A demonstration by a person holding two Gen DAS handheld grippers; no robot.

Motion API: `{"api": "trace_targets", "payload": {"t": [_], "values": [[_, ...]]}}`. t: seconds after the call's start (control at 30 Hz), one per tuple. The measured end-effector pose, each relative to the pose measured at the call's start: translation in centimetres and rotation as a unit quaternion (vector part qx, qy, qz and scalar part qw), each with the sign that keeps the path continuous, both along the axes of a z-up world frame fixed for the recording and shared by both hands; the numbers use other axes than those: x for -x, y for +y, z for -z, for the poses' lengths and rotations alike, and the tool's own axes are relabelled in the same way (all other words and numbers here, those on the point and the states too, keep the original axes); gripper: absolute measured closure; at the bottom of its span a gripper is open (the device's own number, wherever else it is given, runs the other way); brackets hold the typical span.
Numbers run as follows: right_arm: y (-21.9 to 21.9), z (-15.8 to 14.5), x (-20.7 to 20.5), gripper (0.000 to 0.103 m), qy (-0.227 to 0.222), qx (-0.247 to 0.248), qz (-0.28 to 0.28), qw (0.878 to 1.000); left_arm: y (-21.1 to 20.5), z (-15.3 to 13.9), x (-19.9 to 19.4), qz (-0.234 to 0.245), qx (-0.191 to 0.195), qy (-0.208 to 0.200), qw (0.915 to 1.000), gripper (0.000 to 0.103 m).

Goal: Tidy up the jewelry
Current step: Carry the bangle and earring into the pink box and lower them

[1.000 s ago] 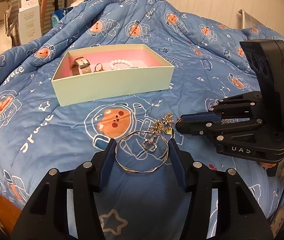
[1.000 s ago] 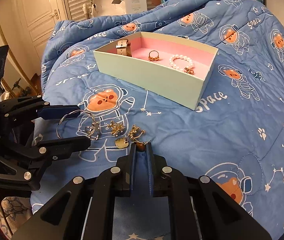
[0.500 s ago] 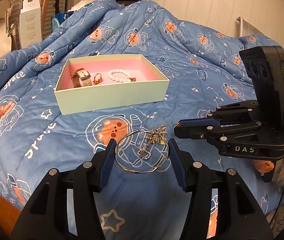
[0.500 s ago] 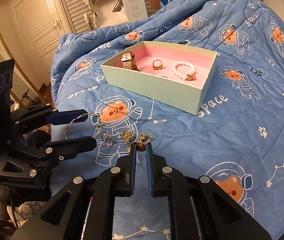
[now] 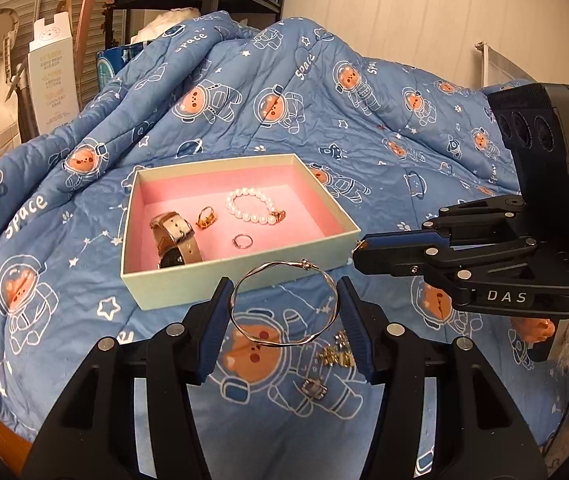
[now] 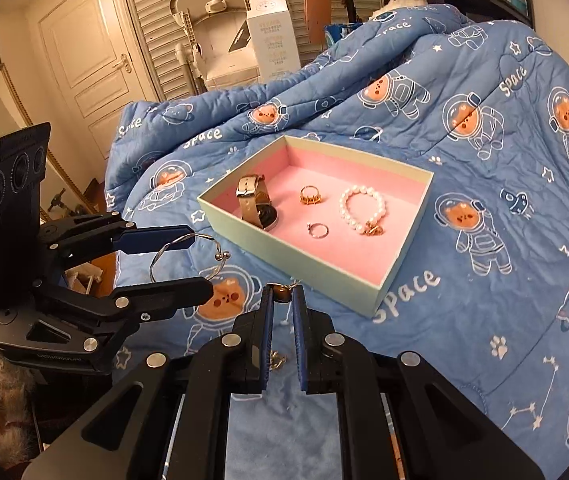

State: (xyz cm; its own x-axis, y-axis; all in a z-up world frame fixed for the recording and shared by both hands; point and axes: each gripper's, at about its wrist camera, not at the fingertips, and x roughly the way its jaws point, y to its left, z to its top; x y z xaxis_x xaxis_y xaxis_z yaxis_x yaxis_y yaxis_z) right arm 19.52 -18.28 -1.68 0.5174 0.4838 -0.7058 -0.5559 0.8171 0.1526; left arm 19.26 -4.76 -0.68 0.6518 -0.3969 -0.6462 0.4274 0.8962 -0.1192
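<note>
The left gripper (image 5: 284, 308) spans the bangle (image 5: 282, 304) across its width, pads pressing the ring from both sides, lifted off the quilt (image 5: 364, 128) so it can travel to the box (image 5: 244, 276) at 12 o'clock. The right gripper (image 6: 282, 304) is nearly closed on a small gold charm (image 6: 283, 293) at its tips — a narrow pinch suits so tiny a piece. Watch (image 5: 174, 240), rings and pearl bracelet (image 5: 252, 208) already lie in the box; loose pieces (image 5: 334, 354) wait on the quilt at 5 o'clock of the bangle.

Warm, even indoor light, fairly bright, with soft shadows only. Both fisheye views bend hard at the rims and end in black corners (the circular vignette). Mid-frame is sharp; the room beyond the claws is softer, slightly yellowed.
</note>
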Motion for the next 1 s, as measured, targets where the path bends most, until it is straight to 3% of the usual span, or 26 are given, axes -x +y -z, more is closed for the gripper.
{"api": "trace_targets", "payload": {"t": [0.23,0.47,0.67,1.0], "values": [[0.3,-1.0,-3.6,0.093,-0.005,0.012,0.009,1.000,-0.4,-1.3,-3.7,-0.004,-0.024,-0.008,0.9997,0.050],[1.3,-0.5,-6.4,0.093,-0.002,0.033,0.011,0.999,0.5,-2.0,-9.6,-0.039,-0.019,0.018,0.9989,0.050],[1.9,0.5,-8.7,0.093,0.017,0.037,0.017,0.999,0.1,-0.5,-14.5,-0.054,-0.037,0.069,0.9955,0.050],[3.2,2.9,-12.0,0.094,0.085,0.040,0.015,0.995,-0.2,2.8,-18.2,-0.069,-0.050,0.153,0.9846,0.050]]}}
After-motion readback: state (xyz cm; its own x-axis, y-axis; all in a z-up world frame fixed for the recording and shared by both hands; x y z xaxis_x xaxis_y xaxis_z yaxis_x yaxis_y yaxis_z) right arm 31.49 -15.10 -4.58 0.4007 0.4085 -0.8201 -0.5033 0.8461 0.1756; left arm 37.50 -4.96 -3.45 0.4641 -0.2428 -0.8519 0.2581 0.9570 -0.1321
